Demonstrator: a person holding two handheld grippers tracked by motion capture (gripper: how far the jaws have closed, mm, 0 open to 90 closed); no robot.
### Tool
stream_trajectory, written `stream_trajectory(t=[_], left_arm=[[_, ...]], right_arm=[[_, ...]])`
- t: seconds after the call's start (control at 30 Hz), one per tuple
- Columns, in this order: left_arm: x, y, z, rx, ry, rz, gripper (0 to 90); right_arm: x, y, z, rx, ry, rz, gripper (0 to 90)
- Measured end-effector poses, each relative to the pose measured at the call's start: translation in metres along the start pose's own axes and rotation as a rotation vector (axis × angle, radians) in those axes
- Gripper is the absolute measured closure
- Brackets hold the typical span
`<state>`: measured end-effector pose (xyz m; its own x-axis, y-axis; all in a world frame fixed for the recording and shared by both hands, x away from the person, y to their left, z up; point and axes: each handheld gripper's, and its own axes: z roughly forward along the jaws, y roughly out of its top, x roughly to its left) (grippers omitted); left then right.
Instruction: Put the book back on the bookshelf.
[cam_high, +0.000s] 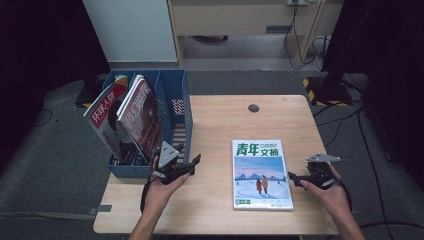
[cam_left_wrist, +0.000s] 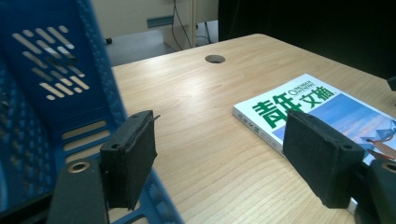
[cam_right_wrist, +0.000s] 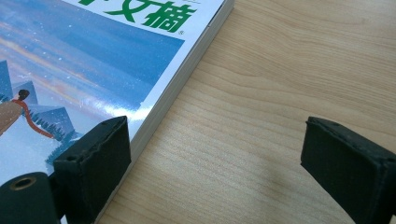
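Right tongs (cam_right_wrist: 215, 154) wide, low at magazine (cam_high: 261, 172) edge to catch its spine; left tongs (cam_left_wrist: 224, 158) wide, empty beside blue rack (cam_high: 172, 107) on bench (cam_high: 215, 125).

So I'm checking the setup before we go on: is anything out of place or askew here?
One magazine lies flat on the table rather than in the blue file rack, where two others lean tilted. It looks intact. Both the left gripper and right gripper are open.
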<state>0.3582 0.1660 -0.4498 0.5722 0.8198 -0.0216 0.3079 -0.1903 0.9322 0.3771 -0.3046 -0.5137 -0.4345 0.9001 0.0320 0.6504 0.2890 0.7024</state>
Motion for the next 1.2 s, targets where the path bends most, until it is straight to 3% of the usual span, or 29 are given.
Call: stream_trajectory(t=[0.53, 0.9, 1.2], left_arm=[[-0.035, 0.007, 0.037, 0.071, -0.081, 0.060, 25.3], [-0.051, 0.007, 0.070, 0.106, -0.110, 0.057, 25.0], [-0.056, 0.000, 0.086, 0.132, -0.112, 0.045, 24.7]], right_arm=[[0.000, 0.003, -0.005, -0.051, -0.001, 0.001, 18.7], [0.002, 0.004, -0.006, -0.057, 0.003, -0.007, 21.1], [0.002, 0.004, -0.006, -0.058, 0.002, -0.019, 21.8]])
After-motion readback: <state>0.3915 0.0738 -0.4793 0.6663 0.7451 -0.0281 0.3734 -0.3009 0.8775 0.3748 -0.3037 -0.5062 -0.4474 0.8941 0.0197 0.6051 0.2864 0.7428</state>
